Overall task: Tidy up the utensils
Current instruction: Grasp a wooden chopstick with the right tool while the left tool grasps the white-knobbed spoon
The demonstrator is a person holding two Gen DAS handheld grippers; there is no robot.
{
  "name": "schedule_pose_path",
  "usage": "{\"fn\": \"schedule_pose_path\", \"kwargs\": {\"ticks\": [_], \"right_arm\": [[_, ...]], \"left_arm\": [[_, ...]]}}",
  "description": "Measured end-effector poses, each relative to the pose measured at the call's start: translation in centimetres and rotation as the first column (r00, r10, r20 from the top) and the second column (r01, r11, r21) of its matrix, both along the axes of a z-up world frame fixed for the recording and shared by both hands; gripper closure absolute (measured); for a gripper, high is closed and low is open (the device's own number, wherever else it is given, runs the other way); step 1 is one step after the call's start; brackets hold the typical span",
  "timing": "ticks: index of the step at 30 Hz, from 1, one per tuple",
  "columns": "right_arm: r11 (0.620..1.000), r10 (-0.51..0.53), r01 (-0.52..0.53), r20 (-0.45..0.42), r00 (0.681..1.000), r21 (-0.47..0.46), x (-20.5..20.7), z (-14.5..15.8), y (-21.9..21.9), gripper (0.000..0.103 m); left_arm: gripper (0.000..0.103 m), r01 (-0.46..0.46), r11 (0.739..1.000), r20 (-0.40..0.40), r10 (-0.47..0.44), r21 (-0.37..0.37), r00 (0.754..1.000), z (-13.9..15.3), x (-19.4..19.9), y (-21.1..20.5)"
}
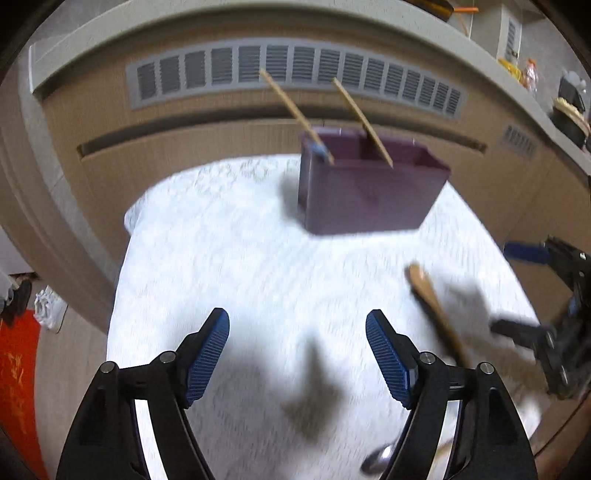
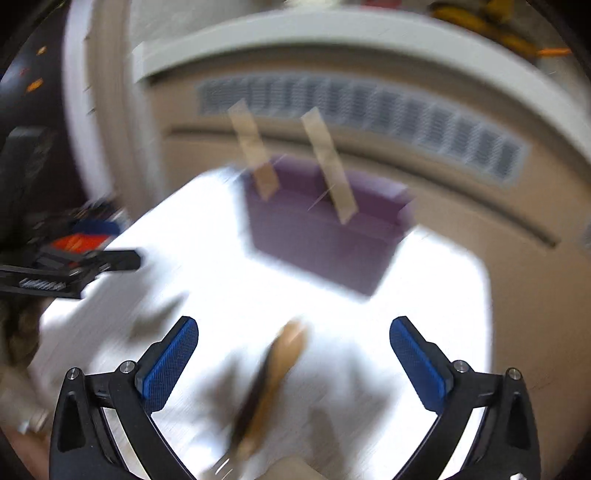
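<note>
A purple utensil box stands at the far side of the white tablecloth, with two wooden chopsticks leaning out of it. It also shows blurred in the right wrist view. A wooden spoon lies on the cloth to the right; in the right wrist view the spoon lies between and below my right gripper's jaws. A metal spoon shows at the bottom edge. My left gripper is open and empty above the cloth. My right gripper is open over the wooden spoon, and also shows in the left wrist view.
A beige cabinet with a grey vent grille runs behind the table under a grey counter holding clutter at the right. The table's left edge drops to the floor, where a red item lies.
</note>
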State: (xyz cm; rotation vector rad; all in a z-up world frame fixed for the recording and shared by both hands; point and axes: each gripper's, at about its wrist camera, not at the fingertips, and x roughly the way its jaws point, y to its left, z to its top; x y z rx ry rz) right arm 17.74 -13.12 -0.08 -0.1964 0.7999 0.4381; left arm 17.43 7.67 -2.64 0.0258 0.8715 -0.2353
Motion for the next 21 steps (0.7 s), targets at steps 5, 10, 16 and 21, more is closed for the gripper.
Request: {"fn": "schedule_pose_path", "kwargs": {"ticks": [5,10,16,21], "right_arm": [[0.970,0.243,-0.234,-0.225,0.944,0.067,-3.1,-3.2,4.1,0.022],[0.908,0.405,-0.418,-0.321,0.856,0.029,-6.4,-5.1,7.5,0.051],[0.892,0.437,-0.449,-0.370,0.820,0.057,-7.4,-5.6,7.2,0.052],[0.868,0.480,-0.486,-0.432,0.764,0.105,-8.3,-6.4,7.2,0.063]], "left_arm": [[0.026,-0.033,0.999,-0.029,0.032,-0.030,0.999,-0.4,-1.0,1.2],[0.025,-0.011,0.999,-0.013,0.011,-0.030,1.000,0.6,-2.4,1.8],[0.024,-0.033,0.999,-0.039,0.031,-0.043,0.999,0.3,-2.4,2.6],[0.024,-0.036,0.999,-0.050,0.034,-0.031,0.998,-0.2,-3.0,2.8]]}}
